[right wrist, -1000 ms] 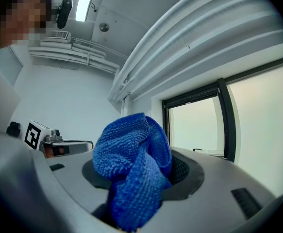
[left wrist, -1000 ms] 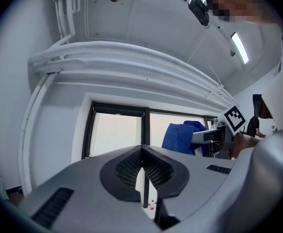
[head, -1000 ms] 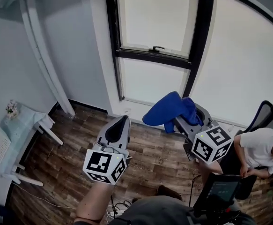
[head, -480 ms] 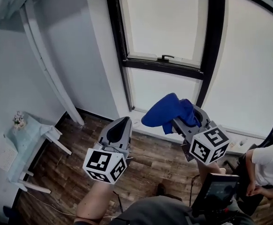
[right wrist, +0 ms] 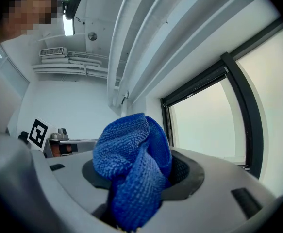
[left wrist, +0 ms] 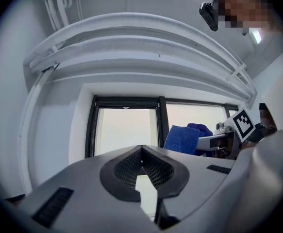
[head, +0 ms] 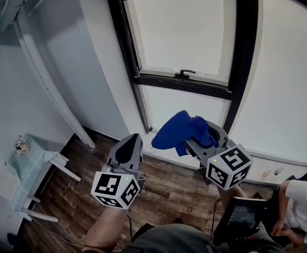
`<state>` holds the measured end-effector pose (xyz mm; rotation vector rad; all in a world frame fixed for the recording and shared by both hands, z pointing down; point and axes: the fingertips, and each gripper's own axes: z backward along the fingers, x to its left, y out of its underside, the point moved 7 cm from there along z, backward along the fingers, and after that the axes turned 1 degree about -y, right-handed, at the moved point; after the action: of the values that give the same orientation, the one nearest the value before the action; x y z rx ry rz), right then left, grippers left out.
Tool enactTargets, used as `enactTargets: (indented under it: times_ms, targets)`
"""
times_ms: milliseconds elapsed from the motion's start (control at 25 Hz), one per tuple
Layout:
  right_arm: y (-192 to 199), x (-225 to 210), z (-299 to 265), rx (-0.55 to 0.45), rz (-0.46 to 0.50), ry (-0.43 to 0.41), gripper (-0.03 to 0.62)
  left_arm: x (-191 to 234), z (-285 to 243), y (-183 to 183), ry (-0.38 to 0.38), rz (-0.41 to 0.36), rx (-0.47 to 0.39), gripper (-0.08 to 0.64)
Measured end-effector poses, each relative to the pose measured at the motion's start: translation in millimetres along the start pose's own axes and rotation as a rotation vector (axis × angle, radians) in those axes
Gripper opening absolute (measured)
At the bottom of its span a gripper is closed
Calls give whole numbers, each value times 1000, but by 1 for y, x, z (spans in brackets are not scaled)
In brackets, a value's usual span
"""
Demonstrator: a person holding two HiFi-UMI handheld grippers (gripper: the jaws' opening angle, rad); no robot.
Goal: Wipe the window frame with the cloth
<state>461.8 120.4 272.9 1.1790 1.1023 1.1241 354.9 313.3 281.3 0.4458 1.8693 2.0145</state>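
Note:
A blue cloth (head: 179, 130) bunches out of my right gripper (head: 198, 136), which is shut on it below the black window frame (head: 185, 83). In the right gripper view the cloth (right wrist: 131, 169) fills the space between the jaws, and the frame (right wrist: 238, 96) runs up the right side. My left gripper (head: 128, 147) hangs lower left, jaws closed together with nothing in them. The left gripper view shows its tips (left wrist: 142, 152) meeting, the frame (left wrist: 126, 103) beyond, and the cloth (left wrist: 182, 139) to the right. The window handle (head: 184, 73) sits on the middle bar.
A white pipe (head: 53, 94) slants down the left wall. A small white table (head: 29, 157) stands lower left on the wooden floor (head: 169, 186). A seated person (head: 300, 210) is at lower right. A device with a screen (head: 240, 217) is near the bottom.
The head view has tilted upward, so the window fills more of the frame. Both grippers stayed near each other, and the cloth has shifted slightly left, closer under the frame's lower pane.

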Motion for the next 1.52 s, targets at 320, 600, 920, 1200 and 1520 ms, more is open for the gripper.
enactTargets:
  times_ms: [320,600,920,1200,1520]
  targets:
    - [15,-45,-42,9,-51,-10,236,19,-55,15,13,-4,51,9]
    - [19,-67,-99,19,-26,18,236,68,-103,29,49,20,34,9]
    - [7,-78,-195,4,-8,50,236,154,-153,16,96,3,8,9]
    - [0,-82,-279,-9,-15,84,236,232,-192,6,126,1,-7,9]
    - [5,-89,-343,23,-21,117,236,293,-225,15,137,40,-6,9]
